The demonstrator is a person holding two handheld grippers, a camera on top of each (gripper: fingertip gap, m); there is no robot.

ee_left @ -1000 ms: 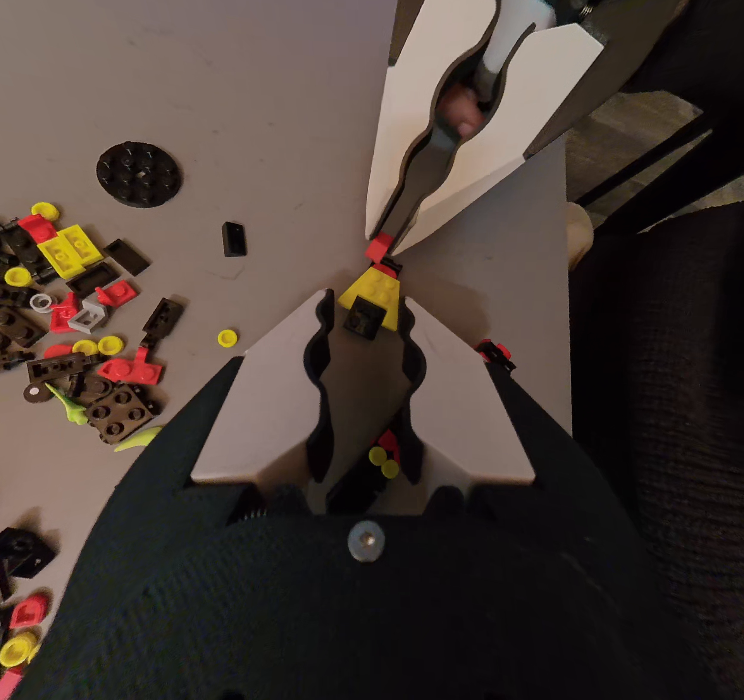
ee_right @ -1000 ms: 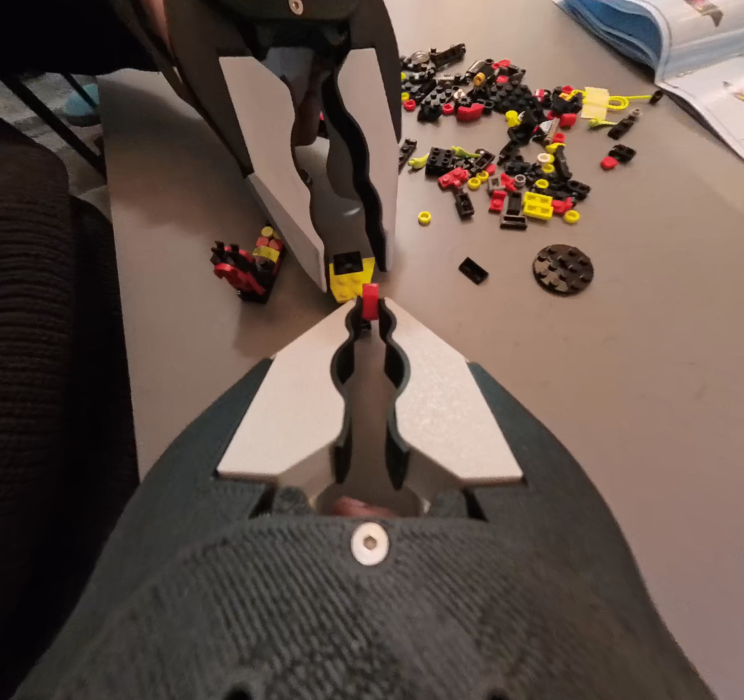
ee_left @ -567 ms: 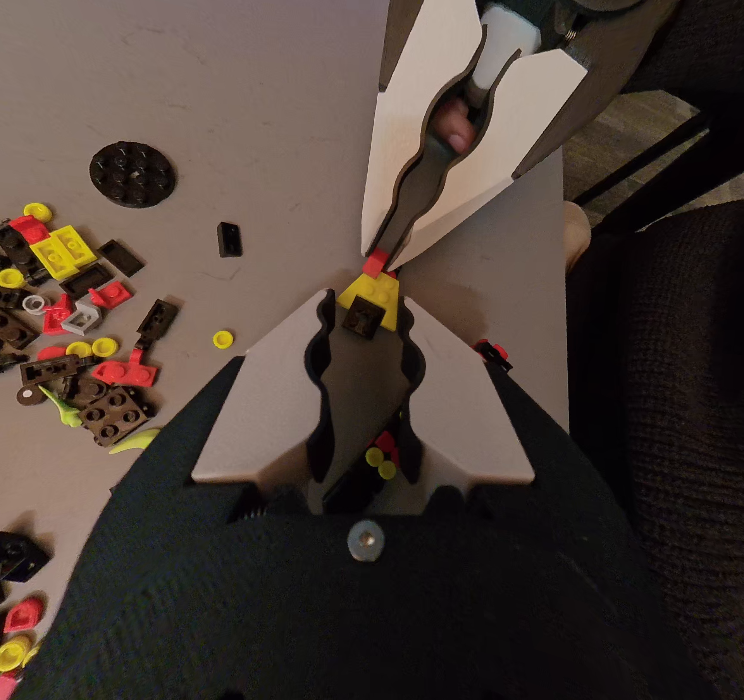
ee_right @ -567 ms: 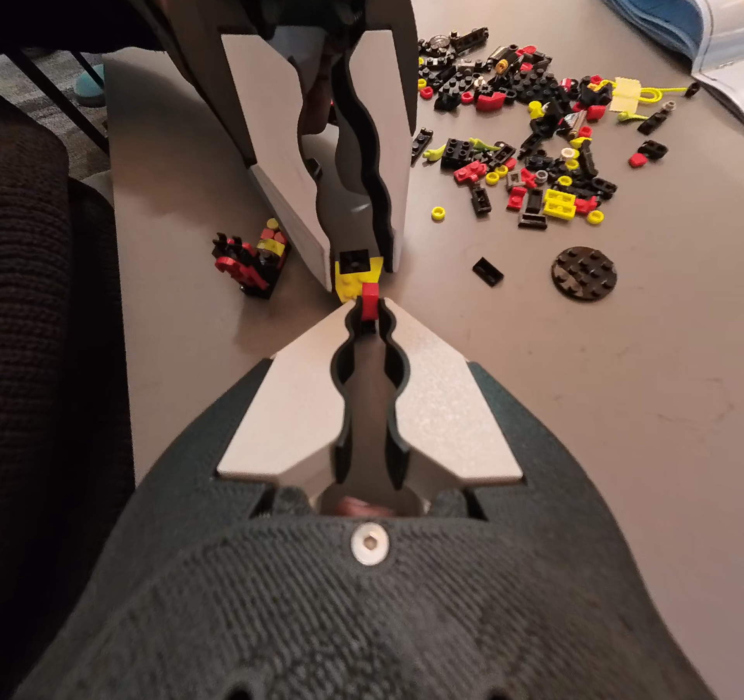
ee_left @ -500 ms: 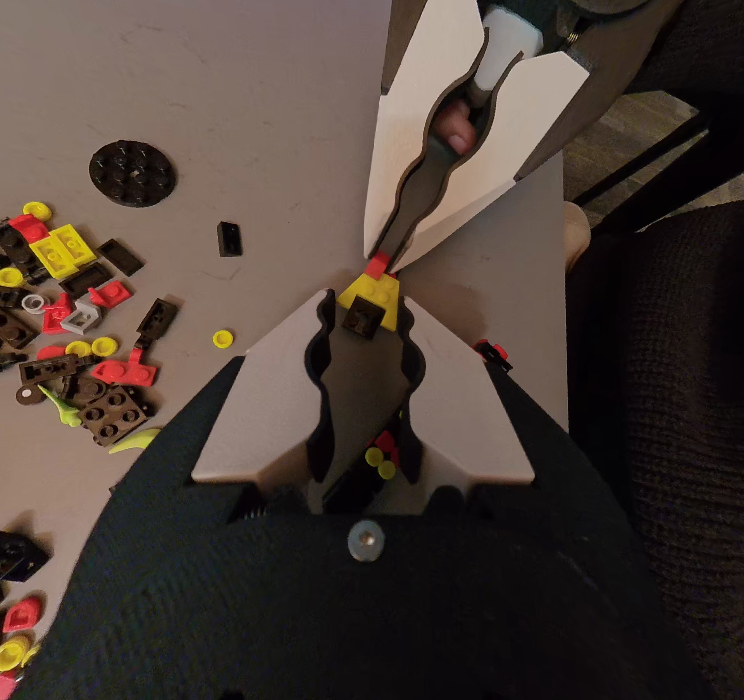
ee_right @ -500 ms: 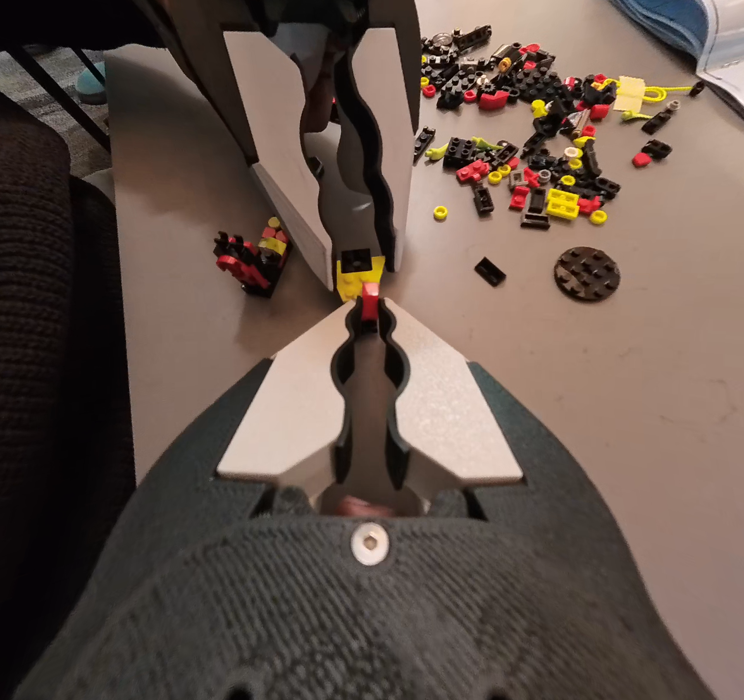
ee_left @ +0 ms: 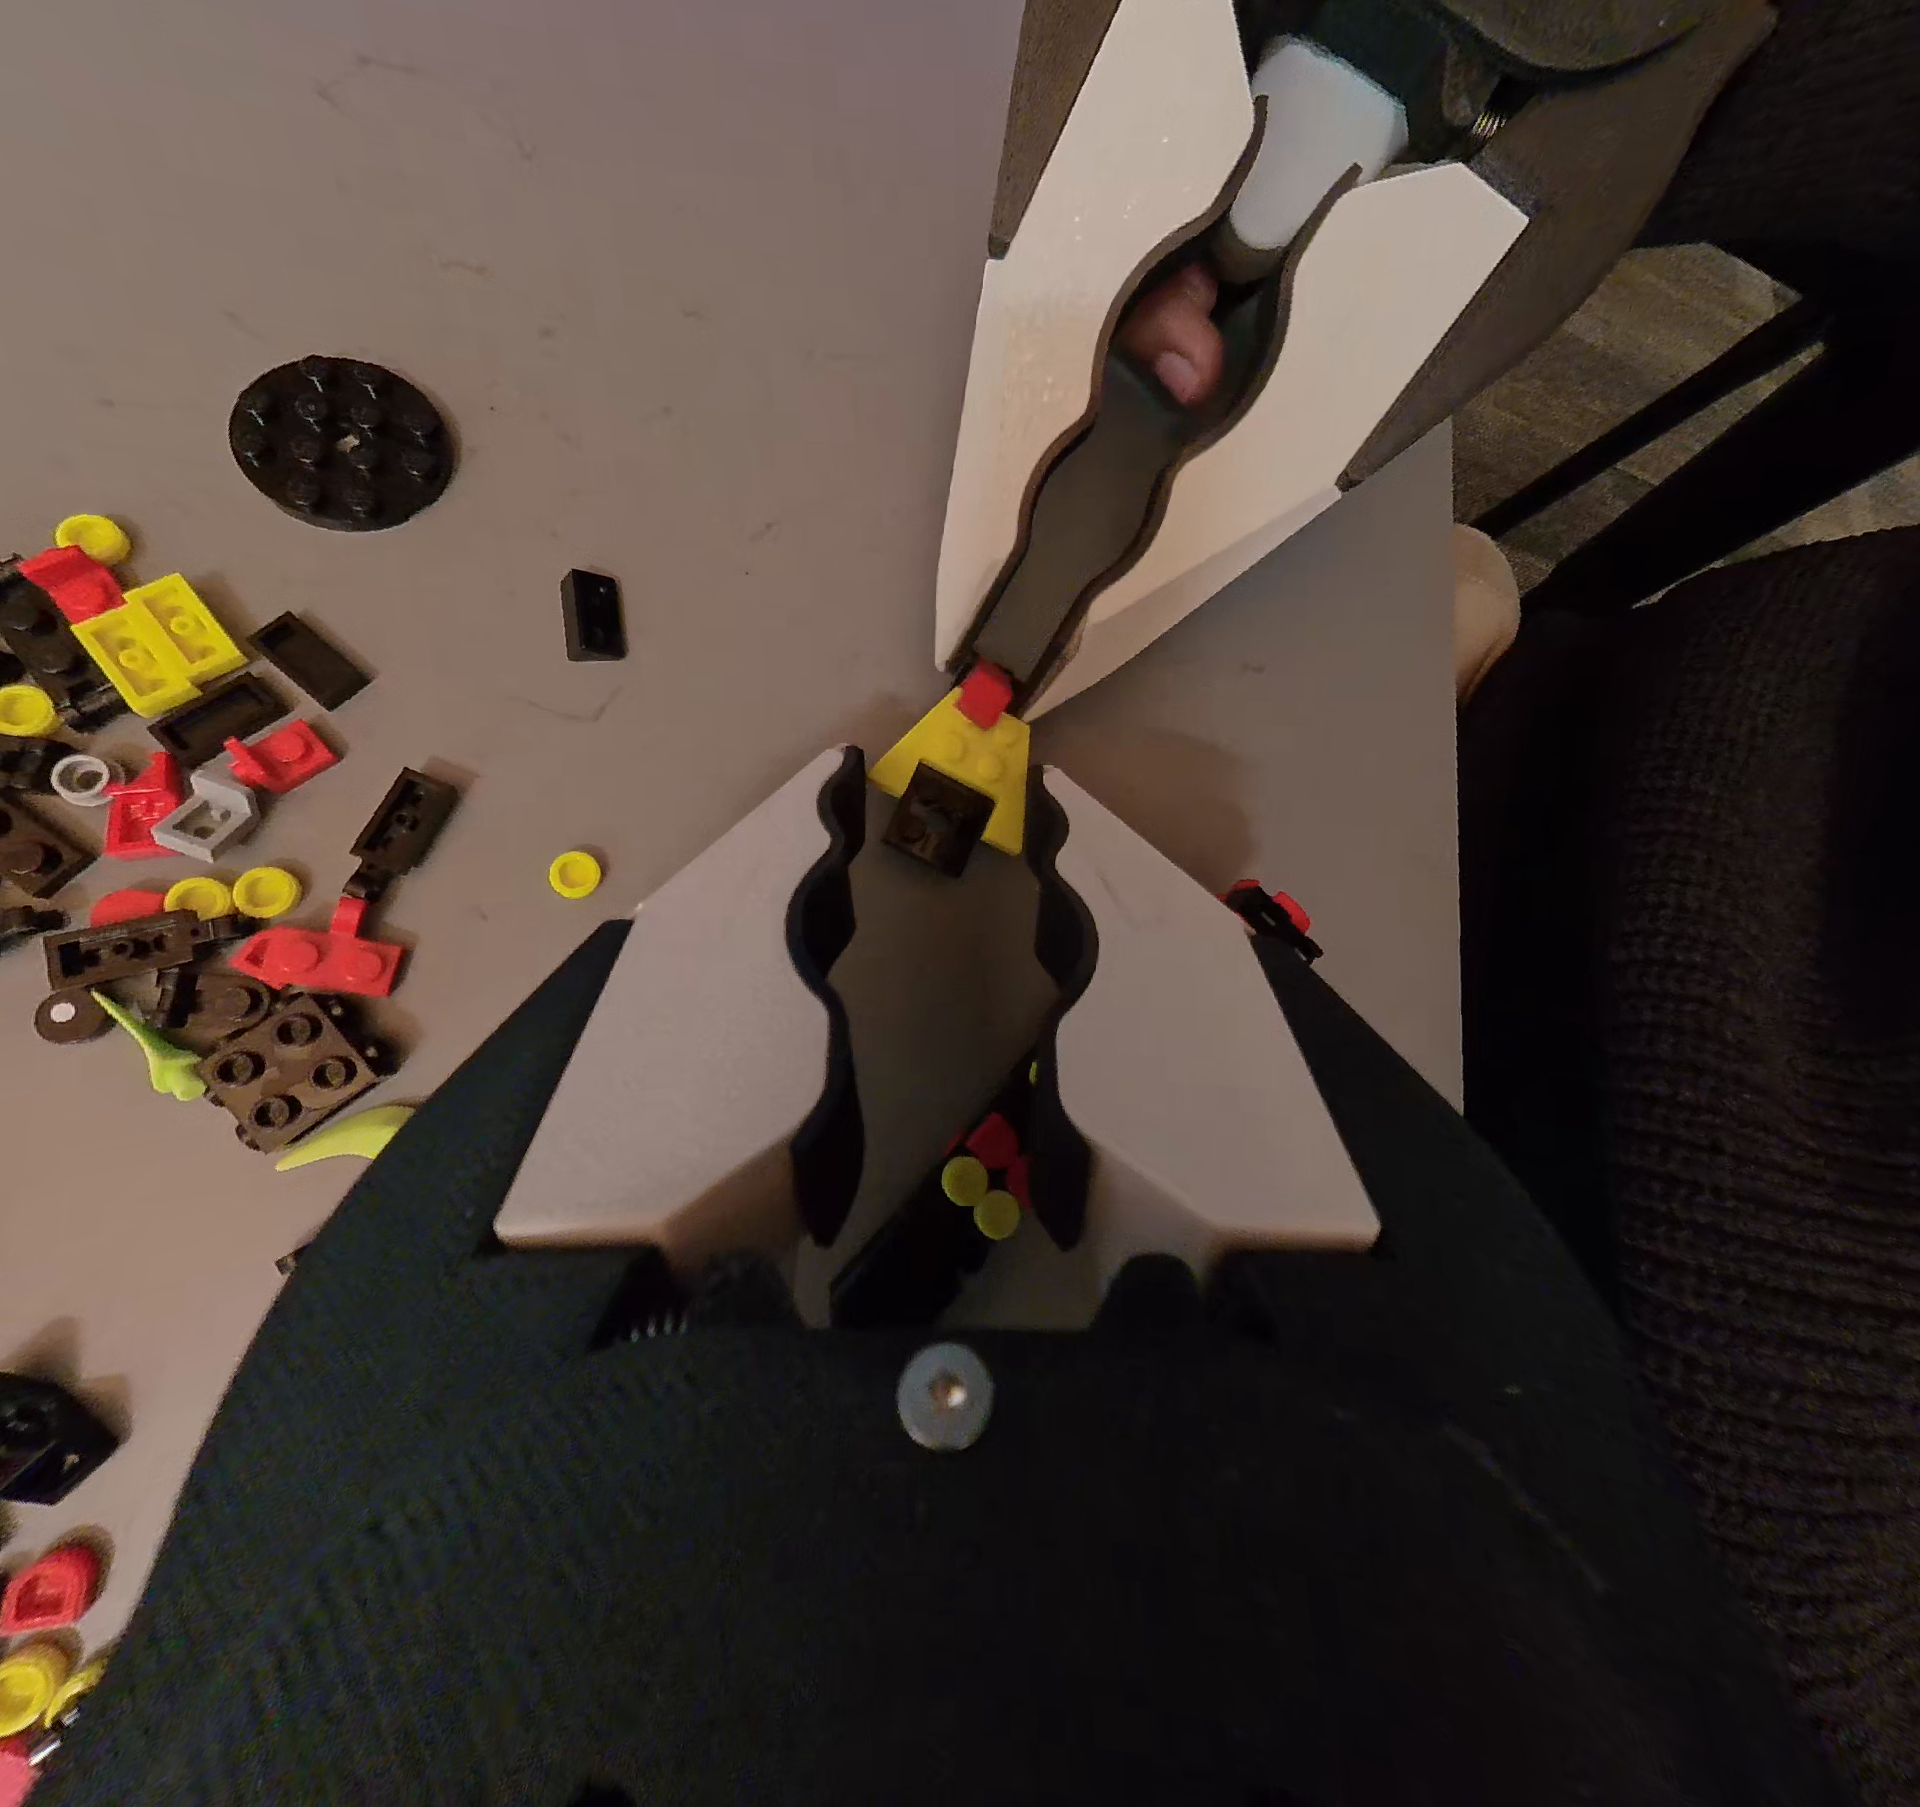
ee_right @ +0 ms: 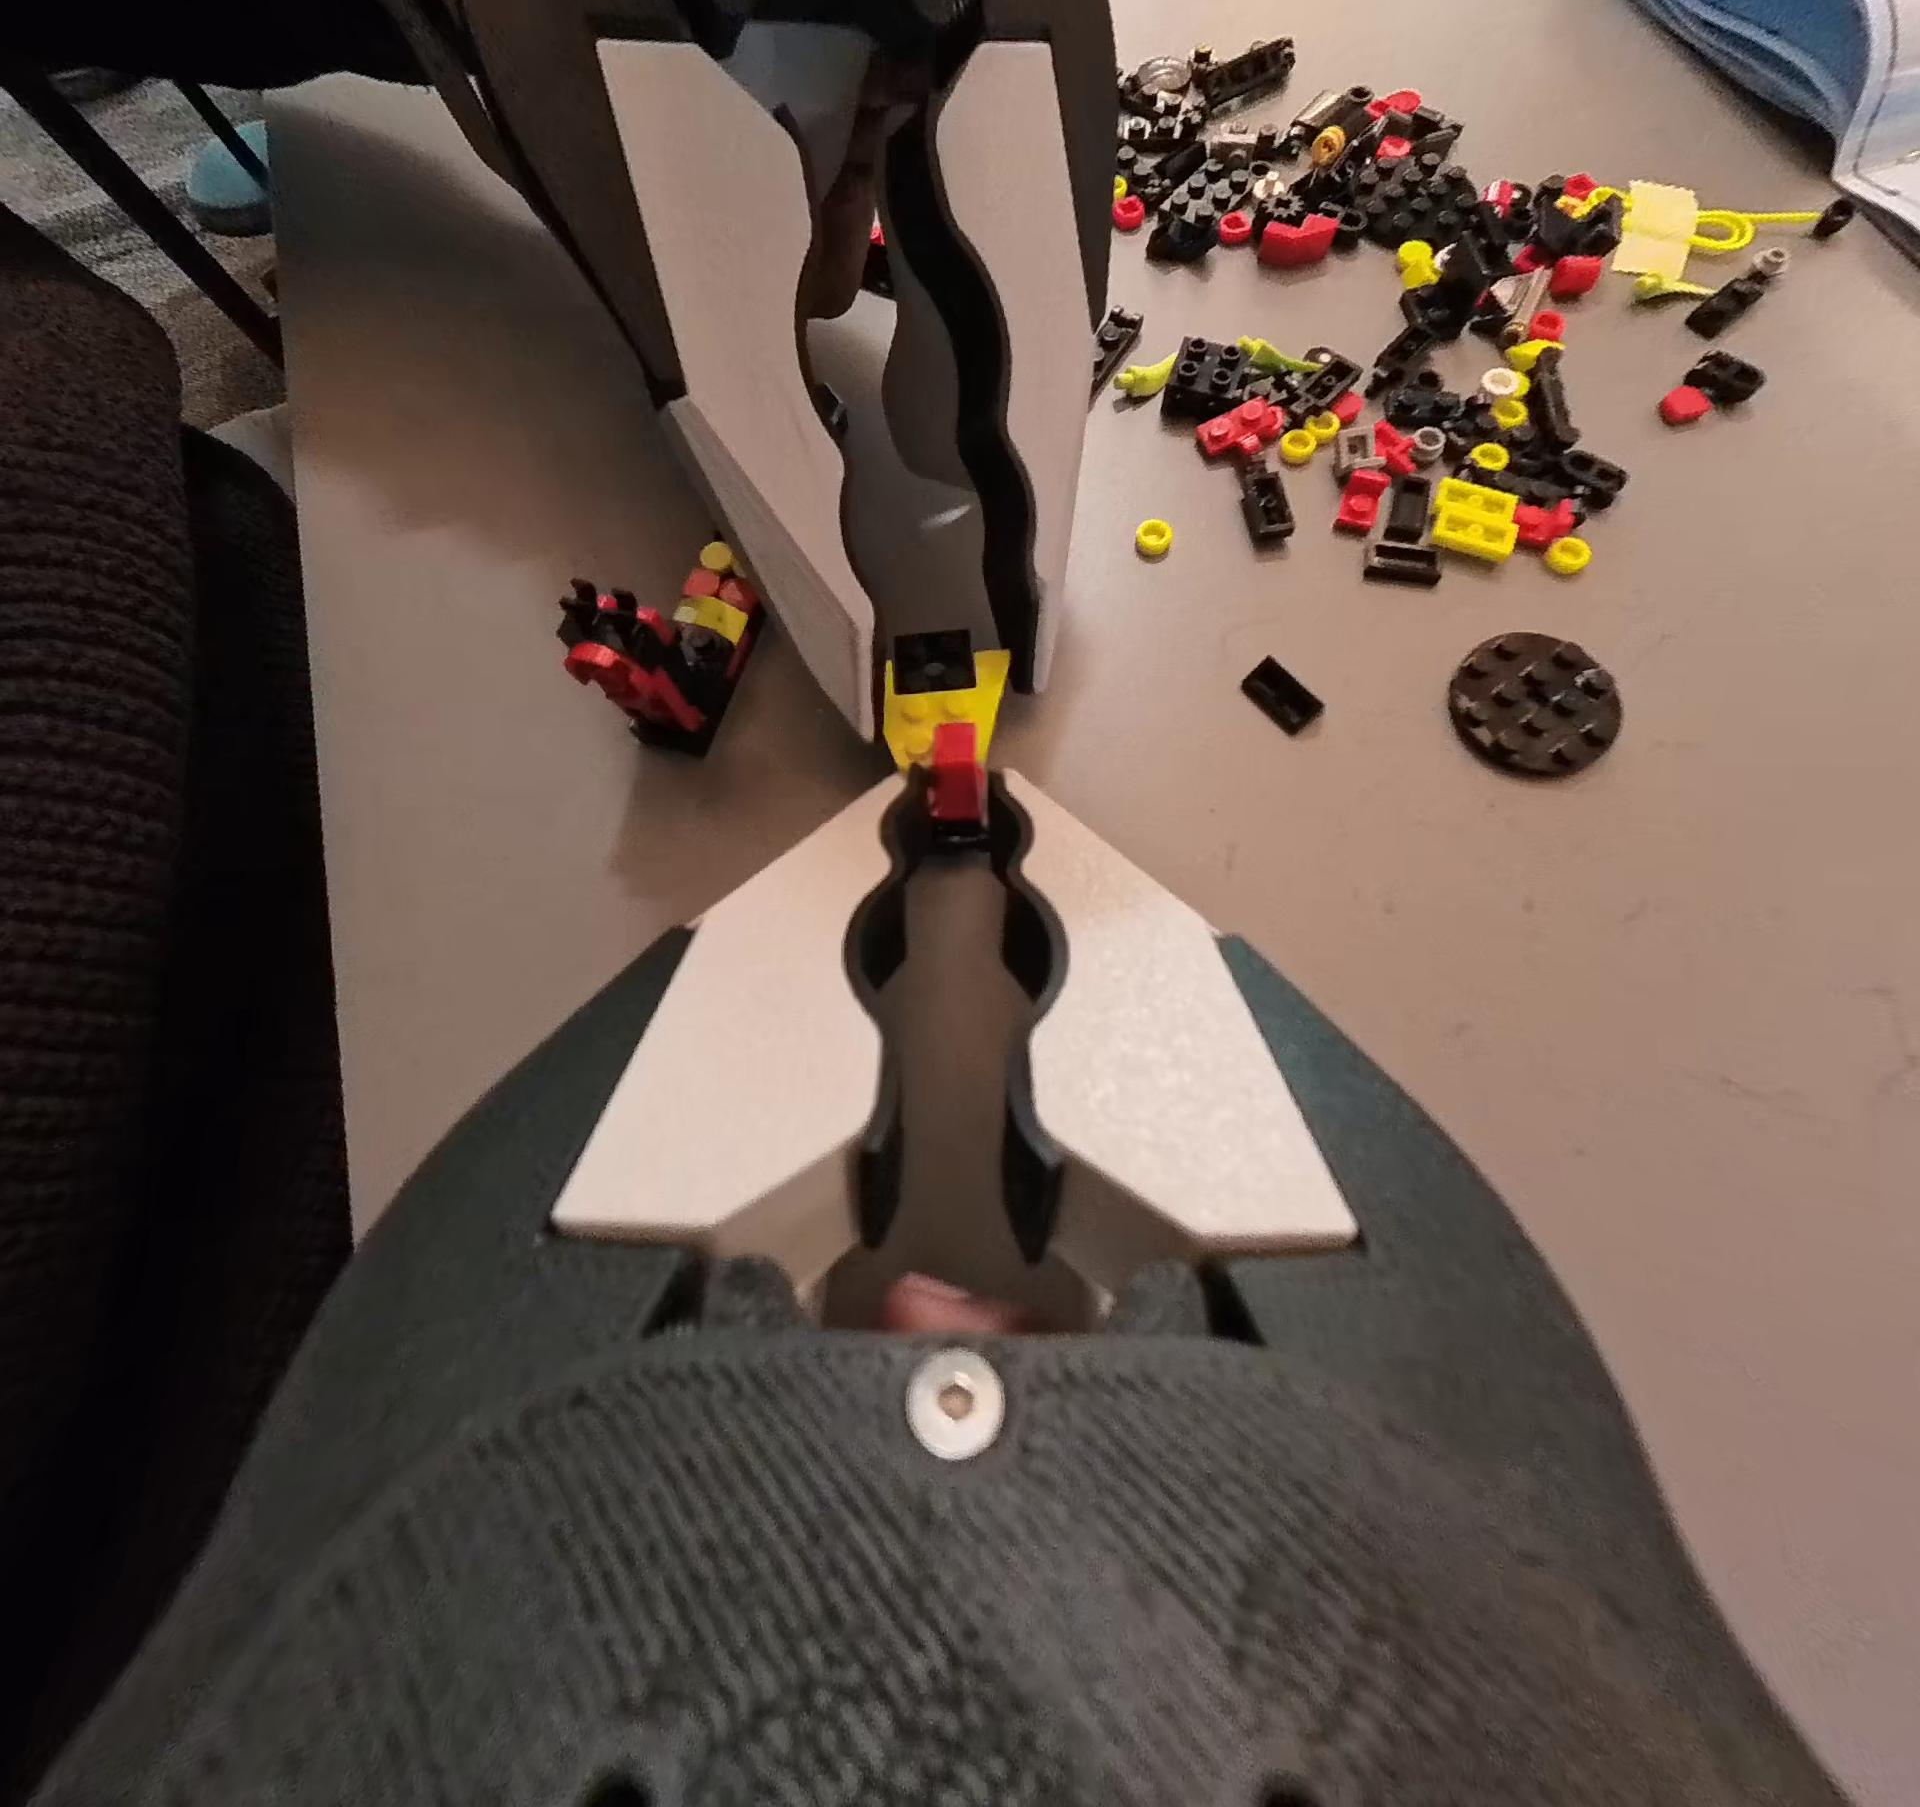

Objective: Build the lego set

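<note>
The left gripper (ee_left: 940,781) pinches a yellow wedge plate (ee_left: 971,755) carrying a black plate (ee_left: 932,822), just above the grey table (ee_left: 623,199). The right gripper (ee_right: 954,783), jaws nearly closed, holds a small red piece (ee_right: 954,758) against the wedge's studs. No writing is readable.

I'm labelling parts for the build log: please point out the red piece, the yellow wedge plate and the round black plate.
red piece (ee_right: 954,770), right wrist view, its top face.
yellow wedge plate (ee_left: 977,758), left wrist view, its studded top.
round black plate (ee_left: 342,442), left wrist view, its centre.

Small red piece (ee_right: 954,770) atop yellow wedge plate (ee_left: 971,770) bearing black plate (ee_left: 933,825)
</note>
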